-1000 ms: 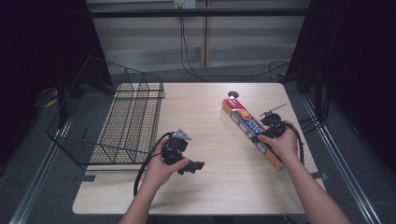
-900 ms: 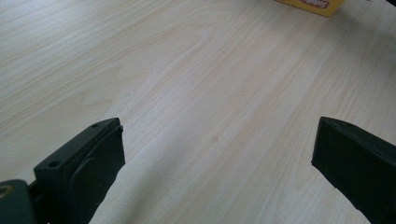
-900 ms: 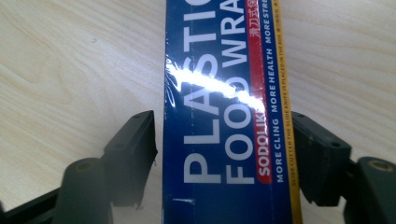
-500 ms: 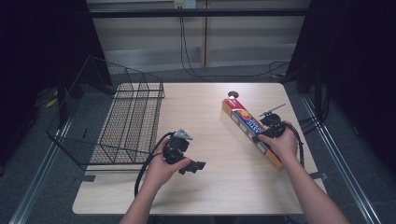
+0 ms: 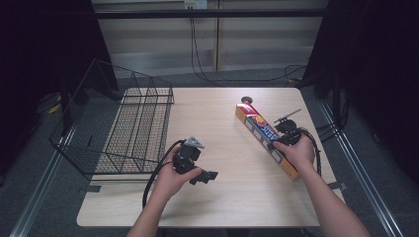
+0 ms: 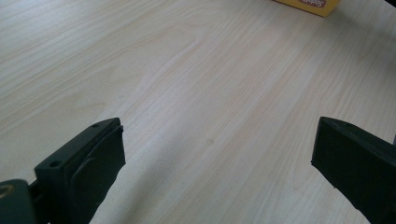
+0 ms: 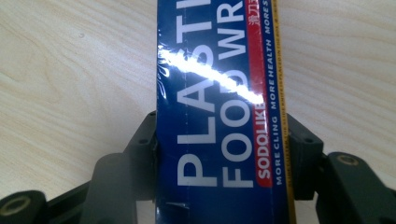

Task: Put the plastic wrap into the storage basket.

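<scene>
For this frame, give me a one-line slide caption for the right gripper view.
Right gripper closed on the long plastic food wrap box, which lies on the wooden table.

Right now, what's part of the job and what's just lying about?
In play:
- wrap box, clamped by the right hand-held gripper
- wire basket, the likely drop spot

Lying about:
- left hand-held gripper, open over bare table
- cables on the floor

Bare table (image 5: 227, 148) between wire basket (image 5: 123, 133) at left and wrap box (image 5: 264, 138) at right.
</scene>
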Motion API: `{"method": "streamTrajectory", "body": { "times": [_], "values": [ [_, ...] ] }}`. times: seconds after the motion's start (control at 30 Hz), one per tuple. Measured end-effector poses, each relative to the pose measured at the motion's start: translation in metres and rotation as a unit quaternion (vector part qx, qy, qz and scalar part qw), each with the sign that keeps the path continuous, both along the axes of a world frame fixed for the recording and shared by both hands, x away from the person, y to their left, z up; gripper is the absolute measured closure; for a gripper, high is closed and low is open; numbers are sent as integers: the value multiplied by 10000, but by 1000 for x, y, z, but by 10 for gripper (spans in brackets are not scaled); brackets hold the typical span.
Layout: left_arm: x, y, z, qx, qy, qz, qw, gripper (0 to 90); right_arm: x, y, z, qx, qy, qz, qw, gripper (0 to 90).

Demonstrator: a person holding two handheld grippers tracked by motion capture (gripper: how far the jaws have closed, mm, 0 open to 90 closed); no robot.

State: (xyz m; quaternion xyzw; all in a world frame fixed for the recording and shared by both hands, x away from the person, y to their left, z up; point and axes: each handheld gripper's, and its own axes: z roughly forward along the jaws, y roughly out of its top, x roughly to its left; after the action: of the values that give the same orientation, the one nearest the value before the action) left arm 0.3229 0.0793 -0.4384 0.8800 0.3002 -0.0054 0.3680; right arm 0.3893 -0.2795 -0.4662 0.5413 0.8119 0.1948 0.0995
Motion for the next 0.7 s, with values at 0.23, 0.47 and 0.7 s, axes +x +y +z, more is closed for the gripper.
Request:
{"method": "streamTrajectory", "body": {
  "times": [0.23,0.47,0.7],
  "values": [
    [-1,1,0,-32,-15,47,10000,24,-2,-1,0,37,-44,22,10000,445],
    [1,0,-1,-17,11,18,10000,24,-6,2,5,162,-233,128,9995,446],
    [2,-3,-3,13,56,-42,10000,24,-10,3,14,307,-379,314,9983,447]
  ]
}}
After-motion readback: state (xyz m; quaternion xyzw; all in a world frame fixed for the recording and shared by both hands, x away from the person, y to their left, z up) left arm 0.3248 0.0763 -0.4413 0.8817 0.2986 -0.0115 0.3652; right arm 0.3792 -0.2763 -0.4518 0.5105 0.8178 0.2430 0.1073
